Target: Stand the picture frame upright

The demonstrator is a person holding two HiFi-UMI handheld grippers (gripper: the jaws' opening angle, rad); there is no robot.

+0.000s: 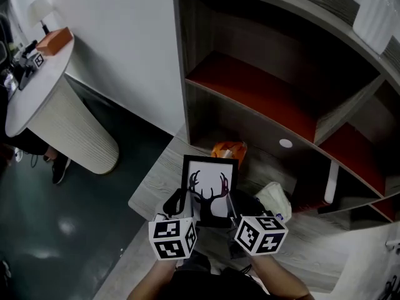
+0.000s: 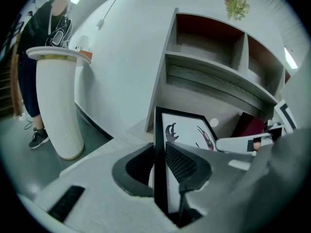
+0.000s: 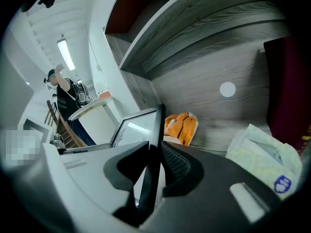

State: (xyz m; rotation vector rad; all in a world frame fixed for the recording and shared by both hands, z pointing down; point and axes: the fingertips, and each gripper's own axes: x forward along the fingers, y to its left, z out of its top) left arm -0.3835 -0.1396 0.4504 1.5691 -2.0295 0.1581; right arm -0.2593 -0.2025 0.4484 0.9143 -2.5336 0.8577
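Black-framed picture frame [image 1: 209,189] with an antler print sits between both grippers in the head view, above the grey wood ledge [image 1: 153,183] in front of the shelf unit [image 1: 250,92]. Left gripper [image 1: 179,205] is on the frame's left edge, right gripper [image 1: 232,210] on its right edge. Print faces up toward the camera, top edge toward the shelf. Can't tell if the bottom edge touches the ledge. Orange bundle [image 1: 229,150] lies just behind the frame at the mouth of the lower shelf bay, white bag [image 1: 275,199] to its right. White ribbed pedestal table [image 1: 69,127] stands well apart on the left, orange box [image 1: 55,40] on top.

Left gripper view: jaws are clamped on the frame's [image 2: 187,125] left border, one pad on the back, the meshed pad on the print side. Frame stands close to upright here, edge-on to the camera. Right gripper's white body shows at the far edge. Pedestal table left, a person [image 2: 46,28] behind it, a green plant [image 2: 236,6] on top of the shelf unit.

Right gripper view: jaws are closed on the frame's [image 3: 138,125] right border, pads on either face. Orange bundle just beyond the frame, white bag lower right, a small white disc [image 3: 227,89] on the shelf's back panel.
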